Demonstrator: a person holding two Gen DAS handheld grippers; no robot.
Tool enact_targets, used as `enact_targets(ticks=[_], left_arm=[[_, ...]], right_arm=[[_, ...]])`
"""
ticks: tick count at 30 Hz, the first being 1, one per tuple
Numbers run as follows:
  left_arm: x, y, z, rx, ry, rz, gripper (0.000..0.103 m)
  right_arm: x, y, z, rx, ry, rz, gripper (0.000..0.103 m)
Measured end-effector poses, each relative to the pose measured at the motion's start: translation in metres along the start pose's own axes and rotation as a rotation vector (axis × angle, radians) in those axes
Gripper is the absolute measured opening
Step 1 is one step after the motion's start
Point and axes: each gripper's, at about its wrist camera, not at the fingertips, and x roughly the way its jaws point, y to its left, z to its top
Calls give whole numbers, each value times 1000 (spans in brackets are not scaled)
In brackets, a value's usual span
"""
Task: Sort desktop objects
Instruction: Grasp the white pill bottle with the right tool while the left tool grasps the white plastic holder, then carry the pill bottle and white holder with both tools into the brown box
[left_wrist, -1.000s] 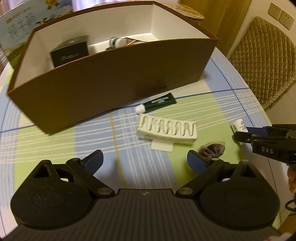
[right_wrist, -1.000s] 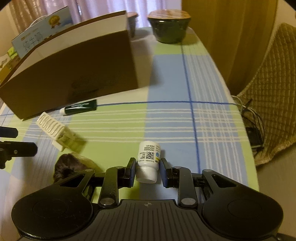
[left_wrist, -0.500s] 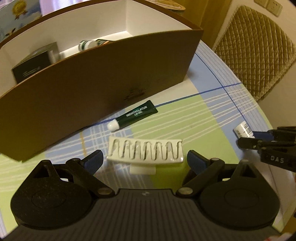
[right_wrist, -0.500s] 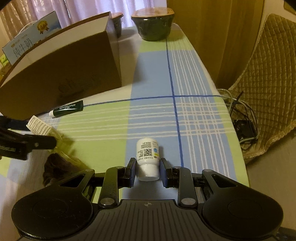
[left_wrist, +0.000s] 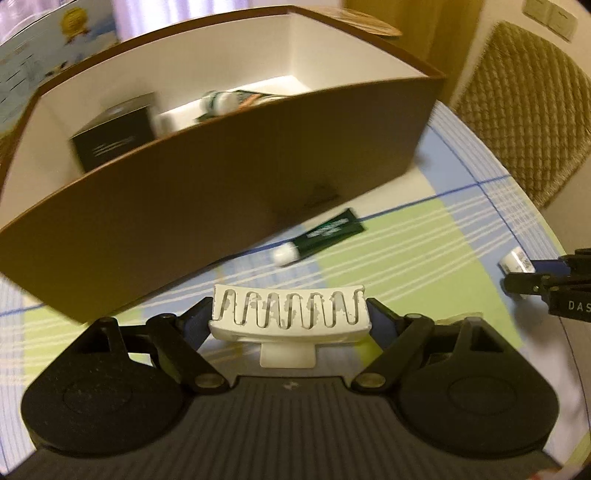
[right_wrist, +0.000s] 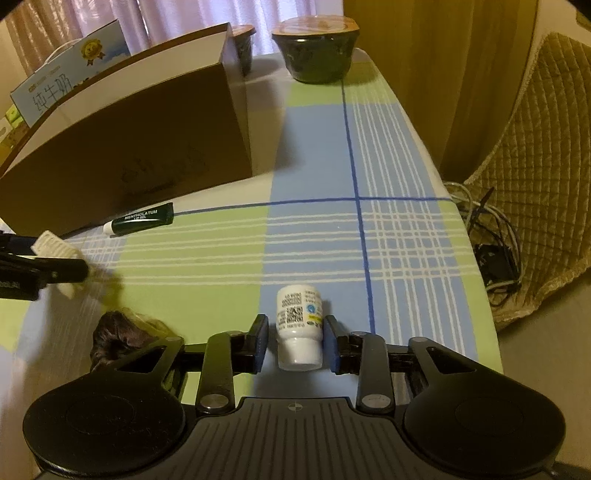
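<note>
My left gripper (left_wrist: 290, 319) is shut on a white hair claw clip (left_wrist: 290, 312) and holds it above the checked tablecloth, in front of the brown box (left_wrist: 221, 177). My right gripper (right_wrist: 295, 343) has its pads on both sides of a small white bottle (right_wrist: 299, 325) that lies on the cloth; a slight gap shows at the pads. A dark green Mentholatum tube (left_wrist: 321, 236) lies by the box's front wall; it also shows in the right wrist view (right_wrist: 142, 219). The clip and left gripper show at the left of the right wrist view (right_wrist: 55, 254).
The box holds a black carton (left_wrist: 110, 140) and a tube (left_wrist: 221, 101). A dark hair scrunchie (right_wrist: 118, 336) lies left of my right gripper. Dark lidded bowls (right_wrist: 317, 48) stand at the far table end. A quilted chair (right_wrist: 546, 147) and cables are off the right edge.
My left gripper moved onto the hair clip, closed on it and lifted it. My right gripper stayed around the white bottle, with the pads slightly wider apart.
</note>
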Motion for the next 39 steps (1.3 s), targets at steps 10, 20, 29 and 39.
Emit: enact_targets(ticks=[10,20,29,39], left_arm=[[-19,41,-45,-126,30,67,83],[-32,45,-84,-181,48,72,83],[-52,44,-78,-181,5,66,83],[-94,56,-53,-193,-111,30,83]], right_arm=[[7,7,5,-51,17,-25,31],[8,17,4,-114,36,-26,24],[-9,18,14,-56,26,59,24],[-34,30,40,-23,5,214,24]])
